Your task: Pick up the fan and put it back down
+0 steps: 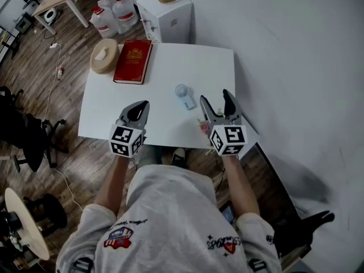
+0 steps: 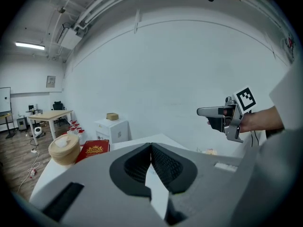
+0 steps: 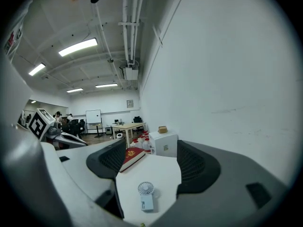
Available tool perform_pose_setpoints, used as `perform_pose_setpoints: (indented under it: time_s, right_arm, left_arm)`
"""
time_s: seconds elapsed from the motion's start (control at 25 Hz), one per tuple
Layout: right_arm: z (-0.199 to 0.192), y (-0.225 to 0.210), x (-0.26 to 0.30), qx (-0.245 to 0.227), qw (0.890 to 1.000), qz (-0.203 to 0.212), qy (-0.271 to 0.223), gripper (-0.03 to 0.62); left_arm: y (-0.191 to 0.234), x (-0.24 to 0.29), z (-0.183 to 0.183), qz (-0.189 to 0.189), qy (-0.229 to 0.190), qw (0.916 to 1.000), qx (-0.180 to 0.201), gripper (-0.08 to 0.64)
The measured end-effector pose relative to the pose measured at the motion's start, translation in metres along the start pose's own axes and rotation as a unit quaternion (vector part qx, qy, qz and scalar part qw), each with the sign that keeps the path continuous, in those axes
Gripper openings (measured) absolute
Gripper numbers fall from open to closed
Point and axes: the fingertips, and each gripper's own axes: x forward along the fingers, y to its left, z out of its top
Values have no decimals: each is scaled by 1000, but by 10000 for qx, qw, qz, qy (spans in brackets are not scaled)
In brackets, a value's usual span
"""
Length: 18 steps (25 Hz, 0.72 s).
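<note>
1. White table (image 1: 170,73) carries the fan (image 1: 183,95), a small pale-blue handheld one lying flat, head toward 12 o'clock, apart from both tongs. In the head view it sits at about 9 o'clock from the right gripper (image 1: 215,96) and at 2 o'clock from the left gripper (image 1: 138,110).
2. In the right gripper view the fan (image 3: 146,196) lies on the tabletop ahead of the right gripper (image 3: 150,160). The jaws stand wide apart with nothing touching either pad.
3. The left gripper (image 2: 151,146) has its jaws closed tip to tip and holds nothing.
4. A red book (image 1: 133,61) lies at 12 o'clock from the left gripper. Its cover bears a gold emblem with gold lettering beneath, too small to read in any view.
5. A round wooden box (image 1: 104,56) touches the book at its 9 o'clock, overhanging the table edge.
6. Each gripper's cube shows black-and-white square markers, with no words on them.
7. The person's grey shirt has printed logos on both shoulders, but the lettering is not legible.
8. A small pink-and-yellow thing (image 1: 203,127) lies near the table's front edge beside the right gripper, partly hidden by it. I cannot tell what it is.
9. A white cabinet (image 1: 169,16) stands beyond the table at 12 o'clock, with clear bottles (image 1: 114,10) at its 9 o'clock. Their labels are unreadable.
</note>
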Motion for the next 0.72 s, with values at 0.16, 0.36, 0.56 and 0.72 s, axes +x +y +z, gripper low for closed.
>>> perform_pose_setpoints:
  time_s: [0.16,0.36,0.56,0.72]
  right_arm:
    - [0,-5,-5,-22,9999,-139,37,325]
    - [-3,5,2,-145,9995,-70,272,324]
    - [-15,22,28,-366,9968,162,693,327]
    - [-45,35,57,-408,9901,370,1288,328]
  left_arm:
    - [-2,7,2,-153,-35,9998,-106,5]
    - [5,7,4,-228,-54,9996,-170,5]
    - [26,6,1,-160,-71,9994,-310,5]
    - [51,6,-1,-36,-86,9991,-423,5]
